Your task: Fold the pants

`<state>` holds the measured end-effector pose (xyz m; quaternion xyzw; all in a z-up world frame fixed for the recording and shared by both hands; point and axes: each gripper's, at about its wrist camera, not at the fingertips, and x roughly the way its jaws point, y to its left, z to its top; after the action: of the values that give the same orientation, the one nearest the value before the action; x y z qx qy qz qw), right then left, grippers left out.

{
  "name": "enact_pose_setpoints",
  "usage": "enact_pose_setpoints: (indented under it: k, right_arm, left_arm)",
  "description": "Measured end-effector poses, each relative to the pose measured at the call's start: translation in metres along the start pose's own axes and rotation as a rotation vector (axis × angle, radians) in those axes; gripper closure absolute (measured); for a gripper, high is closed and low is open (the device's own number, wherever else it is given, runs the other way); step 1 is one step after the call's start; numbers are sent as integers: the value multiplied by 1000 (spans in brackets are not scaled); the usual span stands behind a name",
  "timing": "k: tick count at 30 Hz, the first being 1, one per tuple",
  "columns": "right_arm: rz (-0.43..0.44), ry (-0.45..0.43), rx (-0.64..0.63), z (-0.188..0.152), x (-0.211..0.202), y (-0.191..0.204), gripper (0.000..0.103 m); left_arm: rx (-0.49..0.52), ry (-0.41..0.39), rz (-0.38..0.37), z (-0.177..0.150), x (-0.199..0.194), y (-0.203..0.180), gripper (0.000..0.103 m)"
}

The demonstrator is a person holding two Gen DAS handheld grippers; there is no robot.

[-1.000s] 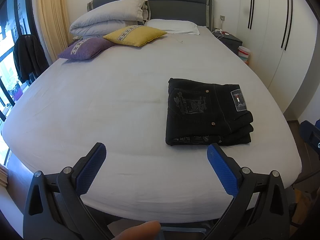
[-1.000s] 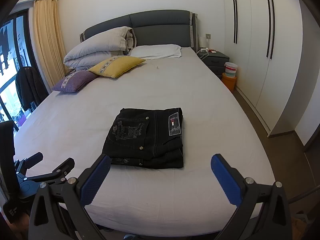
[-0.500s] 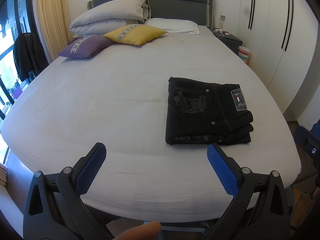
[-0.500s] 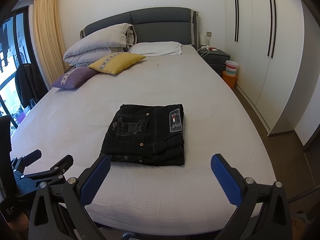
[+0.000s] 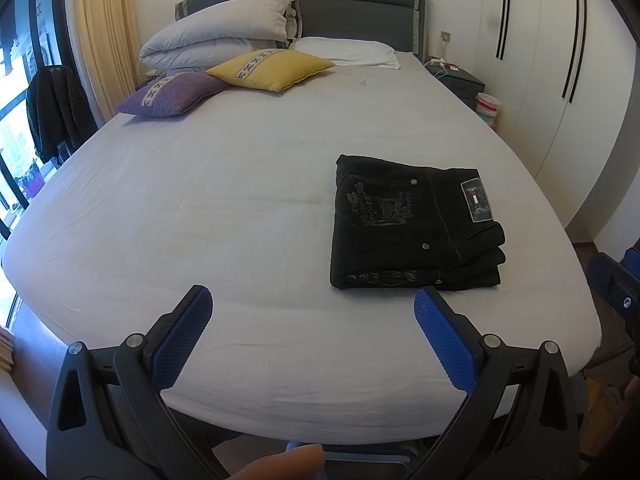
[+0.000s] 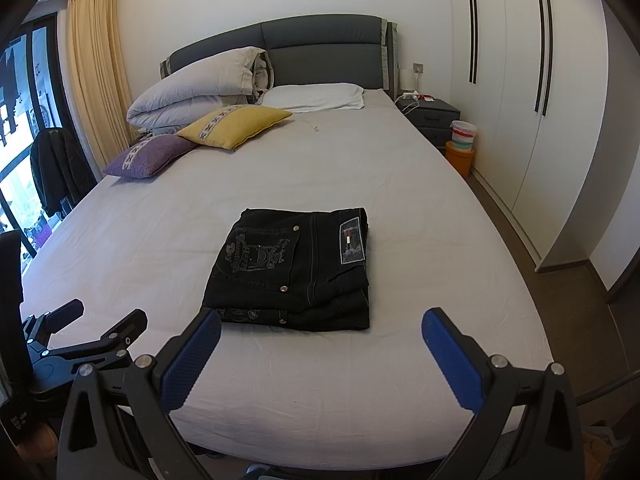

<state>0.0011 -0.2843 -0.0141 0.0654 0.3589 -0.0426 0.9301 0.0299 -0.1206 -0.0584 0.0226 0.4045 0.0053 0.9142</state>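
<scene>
Black pants (image 5: 412, 224) lie folded in a neat square stack on the white bed sheet (image 5: 200, 208), back pocket and label patch facing up; they also show in the right wrist view (image 6: 292, 272). My left gripper (image 5: 312, 304) is open and empty, held back over the foot edge of the bed, left of the pants. My right gripper (image 6: 320, 328) is open and empty, just in front of the pants. The left gripper's body (image 6: 80, 348) shows at the lower left of the right wrist view.
A yellow cushion (image 6: 236, 124), a purple cushion (image 6: 152, 154), a folded duvet (image 6: 200, 88) and a white pillow (image 6: 316, 96) lie at the head of the bed. A nightstand (image 6: 432, 114) and buckets (image 6: 462, 142) stand right, by the wardrobe (image 6: 532, 120).
Both grippers have drifted slightly back and up from the bed. The folded pants have not moved. Both stay open.
</scene>
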Motion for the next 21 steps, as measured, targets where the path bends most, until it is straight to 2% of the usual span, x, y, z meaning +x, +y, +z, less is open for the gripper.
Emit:
enact_pose_setpoints:
  k: [21]
  right_arm:
    - [0, 16, -6, -2, 1, 1, 0]
  left_arm:
    - [-2, 1, 1, 0, 0, -1, 0]
